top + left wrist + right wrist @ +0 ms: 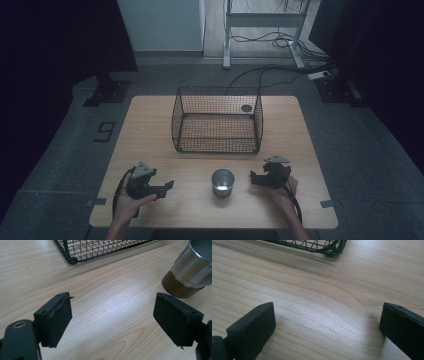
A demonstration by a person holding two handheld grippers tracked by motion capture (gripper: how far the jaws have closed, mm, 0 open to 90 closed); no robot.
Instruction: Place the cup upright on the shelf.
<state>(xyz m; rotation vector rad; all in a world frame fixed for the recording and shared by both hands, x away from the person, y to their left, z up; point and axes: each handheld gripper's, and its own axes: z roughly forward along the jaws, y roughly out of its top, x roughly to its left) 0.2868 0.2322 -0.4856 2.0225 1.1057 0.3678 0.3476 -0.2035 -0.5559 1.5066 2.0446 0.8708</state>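
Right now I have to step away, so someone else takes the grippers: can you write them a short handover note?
Left gripper: open, nothing between its jaws, low over the table to the left of the cup.
Right gripper: open, holding nothing, to the right of the cup.
Steel cup: upright on the table between the two grippers, untouched; it has a brown base.
Wire basket: beyond the cup, mid-table, nothing inside that I can see.
Done: nothing yet.
Left: probably grasp the cup and set it in the basket.

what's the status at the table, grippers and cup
Left gripper open, right gripper open, both empty. Cup upright between them, untouched. Basket behind, path clear.
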